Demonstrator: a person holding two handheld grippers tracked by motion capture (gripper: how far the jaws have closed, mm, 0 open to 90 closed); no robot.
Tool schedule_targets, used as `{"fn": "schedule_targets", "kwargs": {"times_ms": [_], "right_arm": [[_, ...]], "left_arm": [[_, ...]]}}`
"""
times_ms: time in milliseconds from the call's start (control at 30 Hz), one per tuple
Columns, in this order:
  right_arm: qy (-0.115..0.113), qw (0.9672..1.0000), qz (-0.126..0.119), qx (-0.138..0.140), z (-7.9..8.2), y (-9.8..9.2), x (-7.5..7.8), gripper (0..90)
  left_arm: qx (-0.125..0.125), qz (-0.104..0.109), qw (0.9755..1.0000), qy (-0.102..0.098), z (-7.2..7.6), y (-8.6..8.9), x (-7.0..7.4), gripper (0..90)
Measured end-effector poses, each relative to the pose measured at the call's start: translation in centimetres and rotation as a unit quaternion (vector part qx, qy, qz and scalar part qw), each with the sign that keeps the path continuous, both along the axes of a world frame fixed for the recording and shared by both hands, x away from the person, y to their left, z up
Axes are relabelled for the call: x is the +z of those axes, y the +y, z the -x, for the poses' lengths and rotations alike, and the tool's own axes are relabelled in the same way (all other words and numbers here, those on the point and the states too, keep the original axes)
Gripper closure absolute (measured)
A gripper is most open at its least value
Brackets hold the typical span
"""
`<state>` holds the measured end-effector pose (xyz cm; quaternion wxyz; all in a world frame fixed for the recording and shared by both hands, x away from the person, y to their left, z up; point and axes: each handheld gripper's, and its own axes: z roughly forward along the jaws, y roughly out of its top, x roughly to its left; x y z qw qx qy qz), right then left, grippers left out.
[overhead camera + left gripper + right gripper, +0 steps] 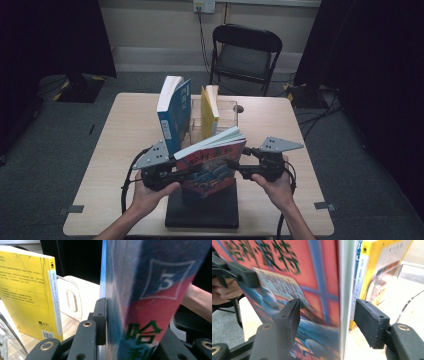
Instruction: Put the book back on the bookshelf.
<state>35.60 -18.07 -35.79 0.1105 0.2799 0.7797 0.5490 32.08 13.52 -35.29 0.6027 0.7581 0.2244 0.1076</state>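
The red-and-blue book (pixel 212 165) is standing upright above the near middle of the table (pixel 115 165), tilted a little, its page edges facing up and its illustrated cover facing the person. Its lower edge is sitting over a black block (pixel 202 210) at the near edge of the table, though whether it is touching the block cannot be told.

The left gripper (pixel 192 170) is clamping the book at its spine side — in the left gripper view the spine (pixel 150 305) is rising between the jaws, and the left pad (pixel 101 320) is pressing flat against the cover. The jaws are closed as far as the book's thickness allows.

The right gripper (pixel 234 165) is reaching in at the book's other side. In the right gripper view the book's edge (pixel 343 302) is running between the two pads (pixel 292 315), but neither is pressing on it — a gap is showing on each side, wider on the right. These jaws are standing partly open and gripping nothing.

Behind the held book, a blue book (pixel 173 112) and a yellow book (pixel 210 112) are standing in a clear holder (pixel 227 112) near the far middle of the table. Beyond the table a black folding chair (pixel 245 52) is standing against the wall.
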Motion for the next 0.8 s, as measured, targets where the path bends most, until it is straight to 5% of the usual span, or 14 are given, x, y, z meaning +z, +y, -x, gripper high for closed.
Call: {"fn": "schedule_targets", "kwargs": {"times_ms": [233, 333, 600, 800], "right_arm": [[0.021, 0.9995, -0.009, 0.021, -1.2, -0.2, -1.5, 31.7], [0.029, 0.9986, -0.016, 0.042, -1.3, 0.1, -1.6, 37.9], [0.018, 0.9993, -0.001, 0.031, -0.9, 0.1, -1.4, 49.6], [0.016, 0.9993, 0.005, 0.032, -0.5, 0.3, -1.4, 51.5]], "left_arm": [[-0.001, 0.0, 1.0, -0.001, 0.1, -0.1, -0.1, 70.9], [0.005, 0.001, 1.0, -0.005, 0.1, -0.2, -0.3, 71.2], [0.009, -0.008, 0.9999, -0.001, -0.2, -1.1, -1.3, 69.5], [0.009, 0.011, 0.9998, -0.012, -0.4, -1.0, -1.8, 64.8]]}}
